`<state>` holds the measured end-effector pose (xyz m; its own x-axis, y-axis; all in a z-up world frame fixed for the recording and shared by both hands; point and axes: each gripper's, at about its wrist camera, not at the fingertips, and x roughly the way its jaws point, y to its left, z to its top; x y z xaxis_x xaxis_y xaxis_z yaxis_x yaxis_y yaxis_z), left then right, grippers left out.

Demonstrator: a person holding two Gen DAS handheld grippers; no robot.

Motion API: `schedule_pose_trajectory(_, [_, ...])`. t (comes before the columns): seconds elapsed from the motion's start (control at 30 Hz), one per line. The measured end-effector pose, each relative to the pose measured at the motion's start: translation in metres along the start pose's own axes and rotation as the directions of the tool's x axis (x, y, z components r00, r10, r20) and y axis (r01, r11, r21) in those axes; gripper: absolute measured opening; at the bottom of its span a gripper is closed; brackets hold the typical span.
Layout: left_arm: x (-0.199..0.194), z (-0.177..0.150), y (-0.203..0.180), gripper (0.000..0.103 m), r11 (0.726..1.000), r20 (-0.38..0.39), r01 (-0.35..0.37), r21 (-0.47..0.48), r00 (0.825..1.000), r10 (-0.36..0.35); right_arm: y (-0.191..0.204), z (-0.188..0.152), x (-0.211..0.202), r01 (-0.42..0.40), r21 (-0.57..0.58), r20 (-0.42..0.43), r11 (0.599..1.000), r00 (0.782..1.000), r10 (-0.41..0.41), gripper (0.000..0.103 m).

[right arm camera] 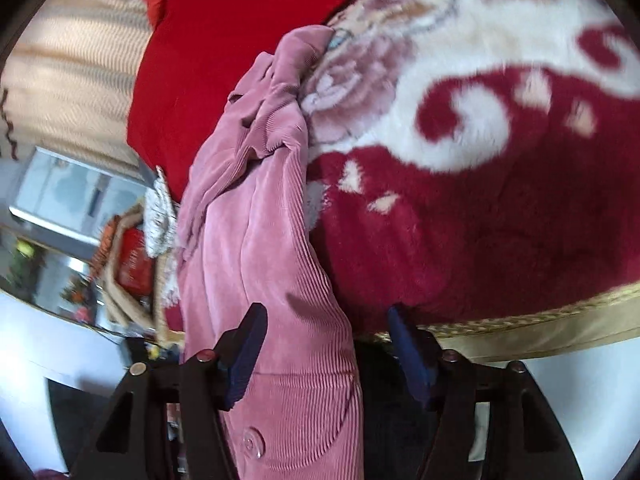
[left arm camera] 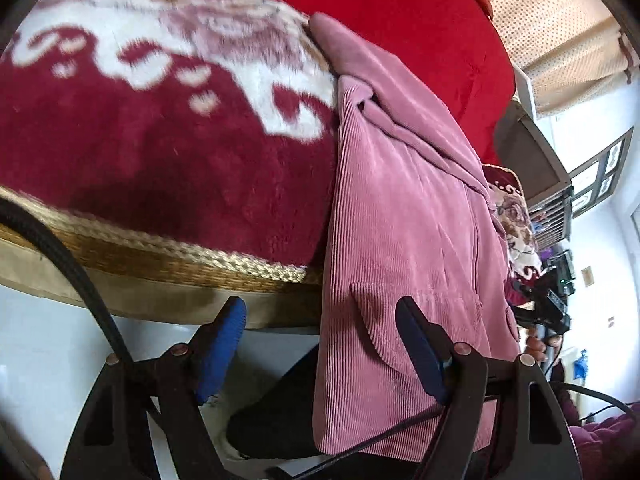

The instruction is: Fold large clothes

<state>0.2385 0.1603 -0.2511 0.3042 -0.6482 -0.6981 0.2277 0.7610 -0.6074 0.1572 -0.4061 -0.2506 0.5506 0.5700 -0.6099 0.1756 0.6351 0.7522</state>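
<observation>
on my left wrist view i see the pink ribbed corduroy jacket [left arm camera: 404, 208] lying lengthwise over the edge of the bed, its upper part resting on the dark red and white plush patterned blanket [left arm camera: 168, 152] and its lower part hanging down past the woven golden straw mat edge [left arm camera: 192, 262]. a flapped pocket shows on the hanging part. the left gripper [left arm camera: 320, 352] has its blue-padded fingers [left arm camera: 222, 350] spread wide; the inner pad lies in front of the jacket near the pocket flap, the outer pad is off the cloth, and nothing is clamped between them. beyond the jacket lies a plain bright red bedcover [left arm camera: 420, 32], with a beige dotted curtain [left arm camera: 560, 32] behind it. at the right edge of this view i note the other handheld rig, dark and partly hidden. on my right wrist view the same jacket [right arm camera: 260, 240] runs up the middle, bunched and creased at its far end where it meets the blanket [right arm camera: 480, 200], with a clear round button [right arm camera: 253, 442] on the hanging hem. the right gripper [right arm camera: 324, 348] also stands wide open, its fingers [right arm camera: 246, 354] straddling the hanging cloth without pinching it; one pad overlaps the jacket's edge, but whether it touches i cannot tell.
</observation>
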Motion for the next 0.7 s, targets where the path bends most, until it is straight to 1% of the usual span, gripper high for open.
schedule_pose_trajectory(0.03, [0.005, 0.000, 0.002, 0.077, 1.000, -0.004, 0.015, -0.006, 1.000, -0.015, -0.002, 0.000, 0.003, -0.017, 0.010, -0.003, 1.000, 1.000, 0.017, 0.073])
schedule_pose_trajectory(0.07, [0.009, -0.001, 0.003, 0.074, 1.000, -0.010, 0.030, -0.007, 1.000, -0.030, -0.003, 0.002, 0.004, -0.037, 0.021, 0.001, 0.999, 0.999, 0.037, 0.075])
schedule_pose_trajectory(0.13, [0.015, -0.003, 0.002, 0.068, 0.998, -0.018, 0.068, 0.000, 0.998, -0.067, -0.003, 0.003, 0.005, -0.048, 0.026, -0.005, 0.999, 0.999, 0.048, 0.076])
schedule_pose_trajectory(0.17, [0.016, -0.003, 0.002, 0.068, 0.996, -0.020, 0.084, 0.005, 0.996, -0.084, -0.001, 0.004, 0.005, -0.046, 0.019, -0.017, 0.999, 0.999, 0.047, 0.076])
schedule_pose_trajectory(0.2, [0.018, -0.002, 0.002, 0.068, 0.995, -0.022, 0.097, 0.011, 0.995, -0.096, 0.003, 0.003, 0.007, -0.063, 0.005, -0.039, 0.998, 0.997, 0.063, 0.076])
schedule_pose_trajectory(0.23, [0.019, -0.003, 0.002, 0.068, 0.994, -0.025, 0.105, 0.017, 0.994, -0.104, 0.008, 0.002, 0.009, -0.106, -0.004, -0.069, 0.994, 0.992, 0.106, 0.076])
schedule_pose_trajectory(0.27, [0.020, -0.004, 0.001, 0.069, 0.994, -0.036, 0.112, 0.020, 0.993, -0.111, 0.013, 0.000, 0.011, -0.125, -0.019, -0.084, 0.992, 0.989, 0.123, 0.076])
schedule_pose_trajectory(0.33, [0.026, -0.007, 0.005, 0.071, 0.992, -0.070, 0.125, 0.005, 0.990, -0.124, 0.023, -0.001, 0.016, -0.093, -0.060, -0.088, 0.994, 0.992, 0.088, 0.076])
schedule_pose_trajectory(0.4, [0.031, -0.005, 0.008, 0.075, 0.989, -0.104, 0.143, -0.032, 0.984, -0.146, 0.025, 0.001, 0.029, -0.070, -0.062, -0.121, 0.996, 0.991, 0.062, 0.075])
schedule_pose_trajectory(0.47, [0.037, -0.005, 0.010, 0.079, 0.984, -0.118, 0.169, -0.053, 0.978, -0.174, 0.027, 0.001, 0.041, -0.043, -0.074, -0.160, 0.996, 0.987, 0.030, 0.074])
schedule_pose_trajectory(0.53, [0.042, -0.006, 0.009, 0.079, 0.982, -0.129, 0.181, -0.047, 0.974, -0.186, 0.033, -0.001, 0.047, -0.022, -0.110, -0.186, 0.994, 0.983, 0.001, 0.074])
schedule_pose_trajectory(0.57, [0.044, -0.006, 0.007, 0.080, 0.977, -0.133, 0.206, -0.048, 0.968, -0.211, 0.035, -0.002, 0.049, -0.022, -0.115, -0.190, 0.993, 0.982, -0.001, 0.073])
schedule_pose_trajectory(0.63, [0.051, -0.008, 0.002, 0.079, 0.969, -0.135, 0.242, -0.045, 0.960, -0.246, 0.038, 0.000, 0.052, -0.021, -0.116, -0.195, 0.993, 0.981, -0.002, 0.067])
schedule_pose_trajectory(0.67, [0.053, -0.008, -0.002, 0.078, 0.966, -0.133, 0.256, -0.031, 0.957, -0.258, 0.040, 0.001, 0.053, -0.022, -0.121, -0.201, 0.992, 0.980, -0.003, 0.055])
schedule_pose_trajectory(0.7, [0.054, -0.008, -0.007, 0.078, 0.961, -0.127, 0.275, -0.021, 0.953, -0.276, 0.043, 0.000, 0.052, -0.032, -0.133, -0.198, 0.991, 0.980, 0.005, 0.038])
